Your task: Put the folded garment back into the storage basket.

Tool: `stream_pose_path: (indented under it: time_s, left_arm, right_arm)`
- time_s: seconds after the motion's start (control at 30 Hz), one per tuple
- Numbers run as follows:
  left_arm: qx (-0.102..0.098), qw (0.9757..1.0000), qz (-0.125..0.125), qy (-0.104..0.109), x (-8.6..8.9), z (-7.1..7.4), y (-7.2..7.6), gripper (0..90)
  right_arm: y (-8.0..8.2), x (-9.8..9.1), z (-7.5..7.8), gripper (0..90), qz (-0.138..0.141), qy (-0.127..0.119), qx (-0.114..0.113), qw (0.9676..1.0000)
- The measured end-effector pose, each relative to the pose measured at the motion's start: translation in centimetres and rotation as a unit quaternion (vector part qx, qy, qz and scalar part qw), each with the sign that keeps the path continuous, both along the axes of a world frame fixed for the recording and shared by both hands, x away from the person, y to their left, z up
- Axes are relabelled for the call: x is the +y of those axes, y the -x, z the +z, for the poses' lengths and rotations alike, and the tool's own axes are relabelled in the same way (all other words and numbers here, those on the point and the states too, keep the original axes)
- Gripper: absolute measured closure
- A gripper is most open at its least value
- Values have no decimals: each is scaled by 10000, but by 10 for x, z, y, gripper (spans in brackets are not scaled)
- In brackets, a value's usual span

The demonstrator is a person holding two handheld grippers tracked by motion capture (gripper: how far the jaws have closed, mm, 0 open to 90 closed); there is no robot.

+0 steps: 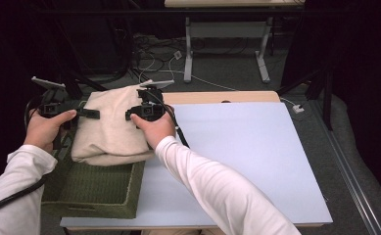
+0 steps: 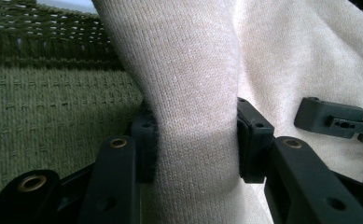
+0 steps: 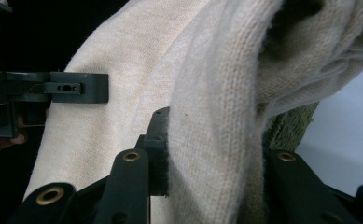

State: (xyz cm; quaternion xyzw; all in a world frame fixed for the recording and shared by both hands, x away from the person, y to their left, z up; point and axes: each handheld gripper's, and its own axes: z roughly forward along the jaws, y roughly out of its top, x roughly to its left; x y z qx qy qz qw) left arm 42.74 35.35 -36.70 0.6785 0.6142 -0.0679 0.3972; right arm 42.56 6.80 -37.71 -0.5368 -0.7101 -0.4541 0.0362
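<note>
Counter (image 1: pixel 256 161): pale blue-grey top with a wooden strip along its far edge; right half bare.

Basket (image 1: pixel 100 188): dark green, woven, rectangular, set at the counter's near left corner, its left side over the counter's left edge. Its weave shows behind the cloth in the left gripper view (image 2: pixel 53 112).

Knit garment (image 1: pixel 112 125): cream, folded into a thick bundle, draped over the basket's far rim, its near fold sagging toward the basket's inside. It hangs between the two grippers, not yet laid flat in the basket.

Left hand-held gripper (image 1: pixel 92 113): at the garment's left edge, jaws clamped on a bunched fold of knit; the pads (image 2: pixel 256 140) squeeze the fabric from both sides, nearly as closed as the cloth allows.

Right hand-held gripper (image 1: pixel 129 115): at the garment's right side, jaws closed on a thick roll of the same knit, one pad (image 3: pixel 158 149) pressing into it.

Risks, as judged:
- Each grip holds only a fold; the bundle's weight could pull the loose layers out, so it unfolds.
- Uneven movement of the two hands would stretch or twist the knit.
- The sagging near fold may catch on the basket's rim and leave the garment half outside.
- The knit could snag on the jaw hardware at release.
</note>
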Motion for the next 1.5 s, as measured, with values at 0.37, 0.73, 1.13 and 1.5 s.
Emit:
stream_pose_path:
  time_s: [0.37,0.73,1.13,1.5]
  left_arm:
    - [69,10000,16,-48,16,-4,2,591]
    - [182,9998,-8,-104,29,-10,7,592]
    - [176,9996,-8,-236,39,-14,5,594]
    - [152,9990,-164,-384,50,-14,4,597]
  right_arm:
    - [3,17,-6,637,65,38,26,10000]
    - [6,31,-14,637,125,15,84,9999]
    - [8,45,-23,637,84,-10,103,9999]
    - [12,55,-29,636,131,-72,173,9997]
